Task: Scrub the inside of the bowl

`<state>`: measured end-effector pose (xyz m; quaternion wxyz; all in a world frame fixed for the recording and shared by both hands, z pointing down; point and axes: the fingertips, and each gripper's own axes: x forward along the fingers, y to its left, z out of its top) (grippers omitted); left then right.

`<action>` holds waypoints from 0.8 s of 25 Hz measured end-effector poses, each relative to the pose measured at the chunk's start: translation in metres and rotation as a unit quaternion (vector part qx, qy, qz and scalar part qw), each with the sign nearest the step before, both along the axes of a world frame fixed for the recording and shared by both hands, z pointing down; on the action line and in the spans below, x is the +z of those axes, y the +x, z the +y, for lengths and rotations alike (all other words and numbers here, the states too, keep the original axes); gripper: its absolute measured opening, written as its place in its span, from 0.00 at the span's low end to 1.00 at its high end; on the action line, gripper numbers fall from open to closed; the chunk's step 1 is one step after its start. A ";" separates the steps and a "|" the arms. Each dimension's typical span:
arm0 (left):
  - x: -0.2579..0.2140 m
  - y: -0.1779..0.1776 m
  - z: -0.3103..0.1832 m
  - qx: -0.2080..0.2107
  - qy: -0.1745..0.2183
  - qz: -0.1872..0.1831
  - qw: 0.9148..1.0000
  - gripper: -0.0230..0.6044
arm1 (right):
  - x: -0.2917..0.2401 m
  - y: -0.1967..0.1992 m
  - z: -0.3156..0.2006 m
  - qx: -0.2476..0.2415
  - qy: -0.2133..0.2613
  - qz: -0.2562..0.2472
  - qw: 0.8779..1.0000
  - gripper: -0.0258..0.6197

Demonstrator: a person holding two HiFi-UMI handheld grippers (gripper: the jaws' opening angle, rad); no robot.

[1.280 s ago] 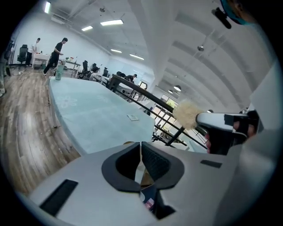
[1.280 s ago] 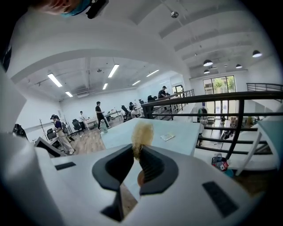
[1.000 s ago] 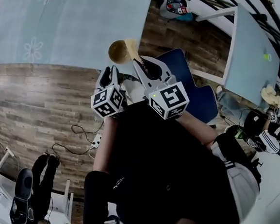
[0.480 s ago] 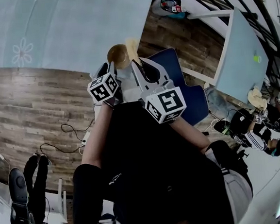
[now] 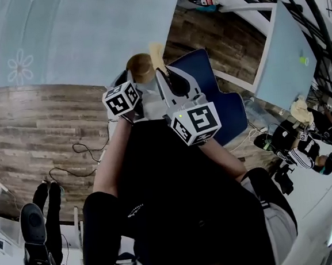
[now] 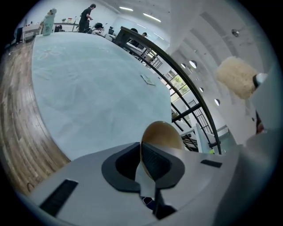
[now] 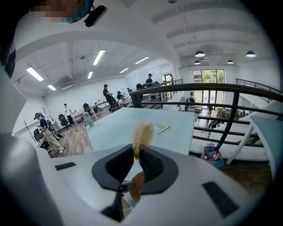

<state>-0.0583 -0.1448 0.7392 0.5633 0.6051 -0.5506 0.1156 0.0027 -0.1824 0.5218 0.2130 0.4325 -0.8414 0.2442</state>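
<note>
As its jaws have just been closing, the left gripper [image 6: 141, 154] pinches the rim of the round brown wooden bowl [image 6: 164, 134], which rises just beyond its tips. The right gripper [image 7: 136, 155] is clamped on a pale yellow fluffy scrubber [image 7: 142, 133] that sticks out past its tips.

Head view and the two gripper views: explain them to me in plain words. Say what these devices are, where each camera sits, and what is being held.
No robot here: a person holds a hand-operated claw in each hand; the marker cubes belong to them. The head view looks steeply down from the person's head. Each gripper view rides on its claw, looking along the jaws. The left claw has just been closing; its jaws pinch the rim of a wooden bowl. The right claw is shut on a pale fluffy scrubber. Both are held in the air near a large pale blue table, where a small flat item lies.
</note>
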 end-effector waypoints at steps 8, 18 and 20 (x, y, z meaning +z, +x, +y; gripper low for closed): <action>-0.051 -0.028 -0.013 -0.029 0.055 -0.017 0.998 0.08 | -0.009 0.002 0.012 -0.001 0.020 -0.006 1.000 0.11; -0.181 -0.067 -0.032 -0.107 0.167 -0.087 0.976 0.08 | -0.047 -0.020 0.027 -0.065 0.059 -0.047 0.995 0.11; -0.202 -0.071 -0.028 -0.123 0.184 -0.097 0.970 0.08 | -0.056 -0.025 0.029 -0.078 0.070 -0.061 0.993 0.11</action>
